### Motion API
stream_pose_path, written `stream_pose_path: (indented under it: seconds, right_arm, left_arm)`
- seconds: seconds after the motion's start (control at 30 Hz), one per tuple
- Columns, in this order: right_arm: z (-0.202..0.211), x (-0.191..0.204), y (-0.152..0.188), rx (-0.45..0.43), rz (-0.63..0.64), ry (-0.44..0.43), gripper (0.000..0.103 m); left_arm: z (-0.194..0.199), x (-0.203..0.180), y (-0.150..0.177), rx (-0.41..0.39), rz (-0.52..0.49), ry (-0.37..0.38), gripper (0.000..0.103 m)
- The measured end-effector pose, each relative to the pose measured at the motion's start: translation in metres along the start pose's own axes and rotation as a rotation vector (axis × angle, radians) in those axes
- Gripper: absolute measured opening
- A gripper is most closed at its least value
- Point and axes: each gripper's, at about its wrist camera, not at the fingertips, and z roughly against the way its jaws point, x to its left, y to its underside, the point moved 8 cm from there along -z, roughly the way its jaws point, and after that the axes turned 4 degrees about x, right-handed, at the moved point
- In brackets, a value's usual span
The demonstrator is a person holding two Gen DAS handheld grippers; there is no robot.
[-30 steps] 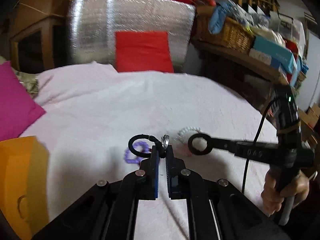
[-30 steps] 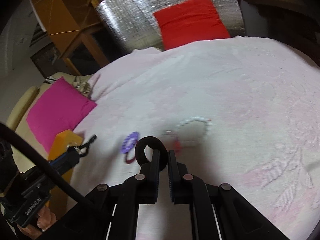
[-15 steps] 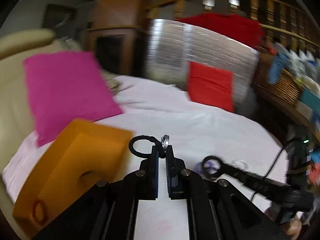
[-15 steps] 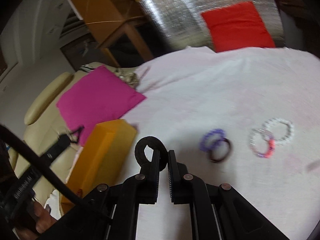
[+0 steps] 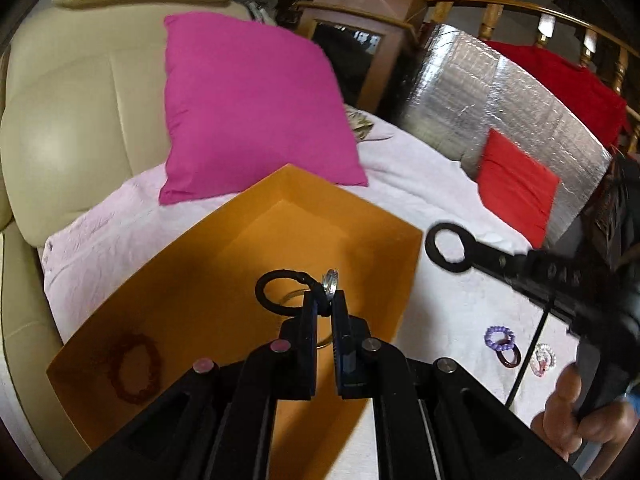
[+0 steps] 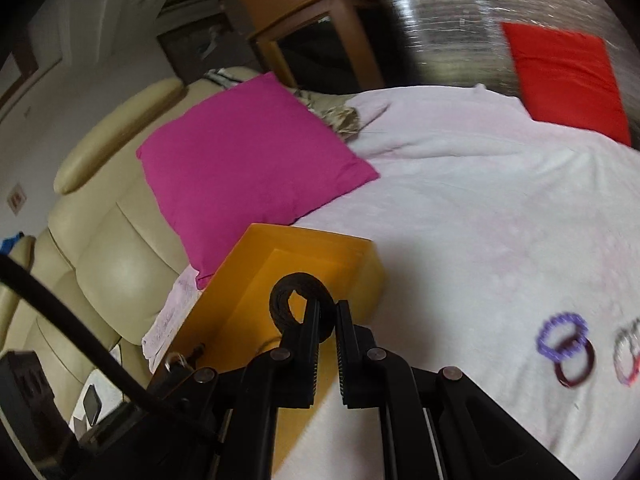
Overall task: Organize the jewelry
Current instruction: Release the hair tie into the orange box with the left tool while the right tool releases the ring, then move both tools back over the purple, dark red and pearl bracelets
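My left gripper (image 5: 325, 300) is shut on a thin black cord loop (image 5: 280, 292) that carries a silver ring (image 5: 330, 280). It hangs over the open orange box (image 5: 224, 264). A dark red bead bracelet (image 5: 134, 368) lies inside the box, and a thin bangle (image 5: 294, 294) shows partly behind the fingers. My right gripper (image 6: 328, 310) is shut on a wide black band (image 6: 298, 300) above the box's near corner (image 6: 362, 264). On the white cover (image 6: 480, 220) lie a purple bead bracelet (image 6: 562, 336), a dark red ring (image 6: 574, 366) and a white and pink bracelet (image 6: 628, 356).
A magenta cushion (image 5: 252, 116) leans on a beige leather seat (image 5: 68, 120) just behind the box. A red cushion (image 5: 516, 184) and a silver foil panel (image 5: 500, 100) stand at the back right. A hand (image 5: 580, 420) grips the right tool's handle.
Both grippers have swung left, away from the bracelets on the white cover and over to the orange box. Each has kept its black loop.
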Motion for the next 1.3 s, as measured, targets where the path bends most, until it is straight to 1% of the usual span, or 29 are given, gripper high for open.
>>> stream_pose_path:
  seconds: [0.1, 0.17, 0.2, 0.23, 0.27, 0.3, 0.33, 0.4, 0.47, 0.6, 0.67, 0.73, 0.77, 0.83, 0.87, 0.9, 0.93, 1.0, 1.1, 1.17, 1.3]
  right_arm:
    - [-0.020, 0.011, -0.010, 0.018, 0.018, 0.012, 0.009]
    - [-0.033, 0.015, -0.015, 0.035, 0.025, 0.021, 0.009]
    - [-0.041, 0.017, -0.017, 0.043, 0.023, 0.029, 0.009]
    - [-0.047, 0.017, -0.020, 0.047, 0.014, 0.032, 0.010]
    - [-0.053, 0.017, -0.022, 0.058, 0.004, 0.032, 0.010]
    - [-0.059, 0.017, -0.023, 0.071, -0.007, 0.031, 0.010]
    - [-0.062, 0.016, -0.025, 0.075, -0.015, 0.033, 0.010]
    - [-0.063, 0.011, -0.025, 0.077, -0.038, 0.030, 0.015]
    - [-0.058, 0.007, -0.026, 0.063, -0.054, 0.021, 0.015]
    - [-0.035, -0.011, -0.026, 0.012, -0.066, 0.043, 0.015]
    - [-0.023, -0.023, -0.026, -0.003, -0.088, 0.045, 0.015]
    - [-0.005, -0.040, -0.023, -0.020, -0.099, 0.064, 0.015]
    - [0.003, -0.047, -0.022, -0.029, -0.101, 0.076, 0.016]
    - [0.021, -0.065, -0.018, -0.049, -0.109, 0.096, 0.022]
    - [0.030, -0.075, -0.015, -0.057, -0.119, 0.105, 0.029]
    - [0.042, -0.090, -0.009, -0.067, -0.134, 0.118, 0.035]
    - [0.054, -0.103, -0.004, -0.081, -0.149, 0.130, 0.037]
    - [0.079, -0.130, 0.005, -0.114, -0.177, 0.158, 0.037]
    - [0.113, -0.169, 0.019, -0.158, -0.226, 0.183, 0.037]
    - [0.135, -0.200, 0.032, -0.188, -0.280, 0.200, 0.037]
    - [0.157, -0.258, 0.066, -0.208, -0.418, 0.189, 0.037]
  left_arm:
    - [-0.006, 0.015, -0.002, 0.016, 0.030, -0.049, 0.007]
    - [-0.007, 0.025, -0.002, 0.016, 0.061, -0.097, 0.007]
    - [-0.006, 0.030, -0.002, 0.013, 0.072, -0.130, 0.011]
    - [-0.005, 0.033, -0.002, 0.009, 0.083, -0.148, 0.023]
    - [-0.005, 0.037, -0.004, 0.004, 0.092, -0.156, 0.033]
    - [-0.004, 0.039, -0.004, -0.006, 0.104, -0.170, 0.054]
    - [-0.002, 0.040, -0.004, -0.018, 0.108, -0.180, 0.062]
    - [0.001, 0.037, -0.007, -0.038, 0.092, -0.193, 0.062]
    - [0.002, 0.033, -0.009, -0.053, 0.064, -0.212, 0.062]
    - [0.005, 0.019, -0.010, -0.081, 0.023, -0.214, 0.062]
    - [0.008, 0.007, -0.012, -0.111, -0.004, -0.208, 0.064]
    - [0.013, -0.010, -0.014, -0.154, -0.048, -0.197, 0.073]
    - [0.016, -0.020, -0.014, -0.179, -0.082, -0.194, 0.075]
    - [0.020, -0.043, -0.012, -0.222, -0.162, -0.197, 0.078]
    - [0.020, -0.056, -0.010, -0.237, -0.210, -0.197, 0.080]
    - [0.020, -0.066, -0.008, -0.241, -0.243, -0.193, 0.084]
    - [0.018, -0.079, -0.003, -0.241, -0.287, -0.182, 0.087]
    - [0.014, -0.099, 0.006, -0.222, -0.349, -0.151, 0.088]
    - [0.003, -0.123, 0.019, -0.172, -0.410, -0.115, 0.088]
    - [-0.005, -0.135, 0.029, -0.135, -0.442, -0.094, 0.088]
    - [-0.017, -0.157, 0.047, -0.096, -0.528, -0.100, 0.088]
